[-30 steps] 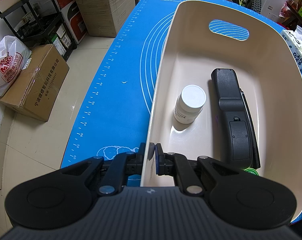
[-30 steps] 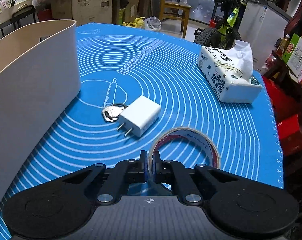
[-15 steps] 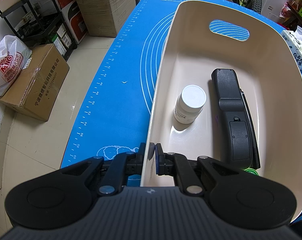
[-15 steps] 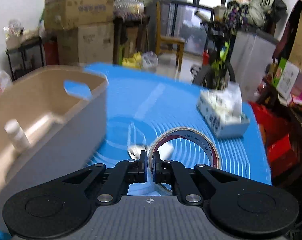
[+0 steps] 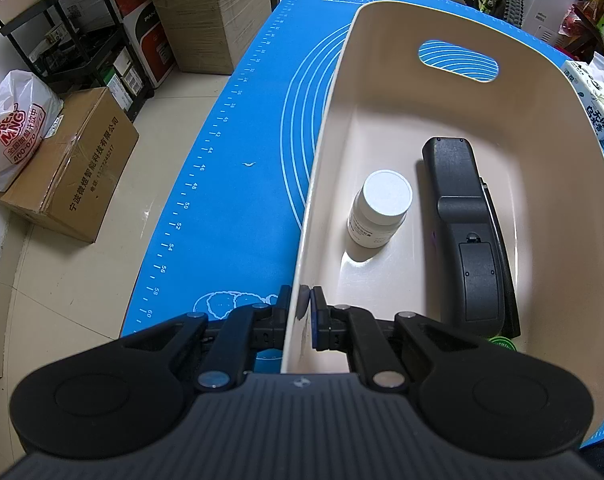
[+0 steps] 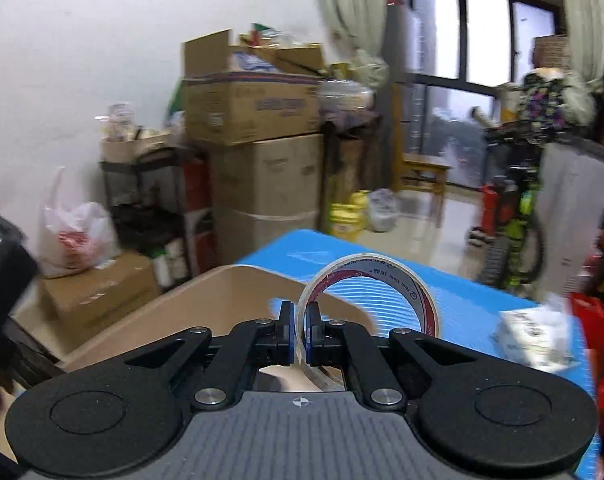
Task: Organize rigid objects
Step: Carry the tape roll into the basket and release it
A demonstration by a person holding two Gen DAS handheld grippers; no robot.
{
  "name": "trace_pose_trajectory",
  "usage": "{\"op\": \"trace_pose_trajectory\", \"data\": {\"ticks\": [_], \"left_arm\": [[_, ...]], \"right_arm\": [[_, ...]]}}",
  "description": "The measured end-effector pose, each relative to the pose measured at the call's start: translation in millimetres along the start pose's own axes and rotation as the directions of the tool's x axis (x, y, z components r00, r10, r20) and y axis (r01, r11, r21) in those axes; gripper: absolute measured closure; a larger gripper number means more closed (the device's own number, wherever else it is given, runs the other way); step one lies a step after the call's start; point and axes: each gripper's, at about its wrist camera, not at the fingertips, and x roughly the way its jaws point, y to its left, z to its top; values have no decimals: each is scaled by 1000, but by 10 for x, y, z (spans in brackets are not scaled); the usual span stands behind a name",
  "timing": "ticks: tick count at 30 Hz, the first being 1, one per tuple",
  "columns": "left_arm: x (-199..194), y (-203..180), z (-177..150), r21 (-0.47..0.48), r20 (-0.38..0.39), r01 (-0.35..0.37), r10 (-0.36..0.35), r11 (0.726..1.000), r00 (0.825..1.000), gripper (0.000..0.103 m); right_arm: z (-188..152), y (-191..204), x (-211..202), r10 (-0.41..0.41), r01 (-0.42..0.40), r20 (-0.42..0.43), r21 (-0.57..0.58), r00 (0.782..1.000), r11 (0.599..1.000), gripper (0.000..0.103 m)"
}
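Note:
My left gripper (image 5: 303, 312) is shut on the near-left wall of the beige bin (image 5: 326, 128), one finger inside and one outside. In the bin stand a white pill bottle (image 5: 380, 208) and a black remote (image 5: 466, 236) lying lengthwise, with a green-rimmed object (image 5: 502, 344) under its near end. My right gripper (image 6: 300, 328) is shut on a clear tape roll (image 6: 386, 280) with a red inner core, held in the air above the bin's rim (image 6: 206, 292). The charger and keys are out of view.
The bin sits on a blue silicone mat (image 5: 238, 184). A tissue pack (image 5: 594, 96) lies right of the bin, and also shows blurred in the right wrist view (image 6: 538, 336). Cardboard boxes (image 5: 70, 164), a shelf and a plastic bag stand on the floor to the left.
My right gripper has lifted the tape roll off the mat and swung up and left over the bin. My left gripper has kept its hold on the bin wall.

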Motion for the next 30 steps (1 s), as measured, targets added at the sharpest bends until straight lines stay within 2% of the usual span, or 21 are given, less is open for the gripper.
{"op": "trace_pose_trajectory", "data": {"ticks": [6,12,17,23,24,25,26,27,28,30], "left_arm": [[1,2,-2,0,0,1,-1,1000,1000,93],[1,4,-3,0,0,2,-2,1000,1000,93],[-8,-2,0,-1,4,6,-6,1000,1000,94],[-3,-11,-2,1,5,3,-3,1000,1000,94],[-3,-9,-2,2,5,3,-3,1000,1000,94],[1,-3,-3,1,5,3,-3,1000,1000,93],[5,-3,-2,0,4,3,-3,1000,1000,93],[8,-1,-2,-1,3,3,-3,1000,1000,93],[8,3,-4,-1,2,3,-3,1000,1000,93],[2,3,-1,-2,2,3,-3,1000,1000,93]], "right_arm": [[-42,447,349,96,-99,-77,-34,992,995,87],[-187,749,651,114,-128,-221,-48,969,991,87],[-367,845,871,109,-135,-359,-47,927,990,87],[-416,820,1041,95,-114,-482,-10,871,993,85],[-421,806,1044,97,-110,-487,3,868,994,82],[-424,792,1037,99,-105,-485,15,869,994,69],[-424,771,1025,100,-97,-476,30,874,995,63],[-416,749,1003,106,-98,-468,42,877,994,49],[-392,718,981,106,-92,-456,51,884,994,39],[-341,654,887,92,-79,-419,48,904,996,37]]}}
